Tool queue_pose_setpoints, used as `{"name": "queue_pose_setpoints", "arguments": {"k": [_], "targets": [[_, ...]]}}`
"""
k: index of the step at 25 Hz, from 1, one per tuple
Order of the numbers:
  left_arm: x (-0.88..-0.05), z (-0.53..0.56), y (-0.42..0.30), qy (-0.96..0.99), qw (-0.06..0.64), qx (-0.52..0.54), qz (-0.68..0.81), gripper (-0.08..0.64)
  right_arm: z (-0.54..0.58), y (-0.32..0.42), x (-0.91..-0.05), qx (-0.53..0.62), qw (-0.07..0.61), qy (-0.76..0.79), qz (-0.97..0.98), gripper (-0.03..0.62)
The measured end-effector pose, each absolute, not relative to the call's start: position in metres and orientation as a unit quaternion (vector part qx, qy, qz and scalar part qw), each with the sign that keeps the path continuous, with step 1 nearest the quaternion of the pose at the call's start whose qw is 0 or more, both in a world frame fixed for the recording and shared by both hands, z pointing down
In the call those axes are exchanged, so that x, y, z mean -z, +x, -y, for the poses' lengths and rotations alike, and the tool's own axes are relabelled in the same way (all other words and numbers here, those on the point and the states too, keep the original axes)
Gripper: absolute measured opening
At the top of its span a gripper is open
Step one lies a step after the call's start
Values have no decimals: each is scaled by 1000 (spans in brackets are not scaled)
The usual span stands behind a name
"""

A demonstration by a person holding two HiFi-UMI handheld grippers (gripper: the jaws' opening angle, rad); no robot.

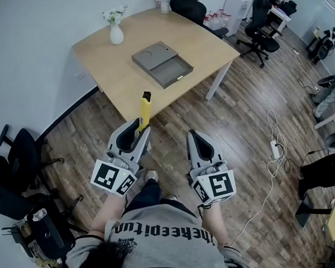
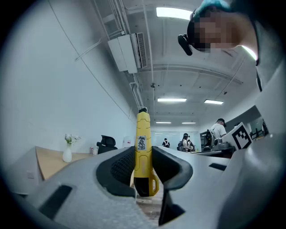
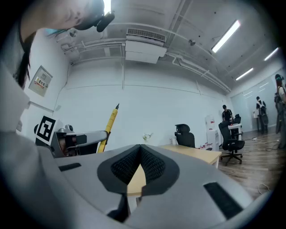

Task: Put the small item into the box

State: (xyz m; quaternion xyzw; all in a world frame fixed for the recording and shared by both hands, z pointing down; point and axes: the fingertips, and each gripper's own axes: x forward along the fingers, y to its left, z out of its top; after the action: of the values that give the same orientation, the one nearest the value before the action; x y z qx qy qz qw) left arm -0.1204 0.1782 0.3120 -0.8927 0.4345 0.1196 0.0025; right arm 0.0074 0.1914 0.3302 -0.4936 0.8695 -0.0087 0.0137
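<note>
I am standing in an open-plan office. A pale wooden table on white legs (image 1: 120,78) is standing by the white wall, and black swivel office chairs (image 1: 261,30) are sitting on the brown wood-plank floor (image 1: 241,123). A white power strip with its cable (image 1: 274,147) is lying on that floor. Overhead, long fluorescent strip lights (image 2: 174,12) are glowing beside a white ceiling air-conditioning unit (image 2: 127,51). People (image 2: 219,130) are standing further back.

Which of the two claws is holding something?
The left claw: a yellow knife stands clamped between its jaws, sticking out past the tips. The right claw is shut with nothing in it.
</note>
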Motion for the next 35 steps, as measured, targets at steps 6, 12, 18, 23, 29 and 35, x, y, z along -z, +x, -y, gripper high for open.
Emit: {"name": "queue_pose_setpoints", "arguments": {"k": [6, 12, 18, 23, 29, 35], "targets": [[-313, -183, -128, -892, 1, -123, -435, 126, -196, -1, -332, 9, 13, -493, -870, 8], [-310, -179, -132, -892, -1, -125, -435, 126, -192, -4, -329, 7, 12, -493, -870, 8], [-311, -169, -136, -894, -3, -126, -431, 126, -184, -9, -329, 7, 12, -498, -867, 7], [-313, -154, -139, -897, -6, -126, -423, 126, -171, -11, -326, -3, 20, -509, -861, 8], [-311, -132, -141, -903, -3, -128, -409, 126, -153, -12, -325, 2, 27, -519, -854, 8], [-309, -101, -140, -909, -2, -129, -395, 126, -127, -14, -324, -2, 25, -530, -847, 8]]}}
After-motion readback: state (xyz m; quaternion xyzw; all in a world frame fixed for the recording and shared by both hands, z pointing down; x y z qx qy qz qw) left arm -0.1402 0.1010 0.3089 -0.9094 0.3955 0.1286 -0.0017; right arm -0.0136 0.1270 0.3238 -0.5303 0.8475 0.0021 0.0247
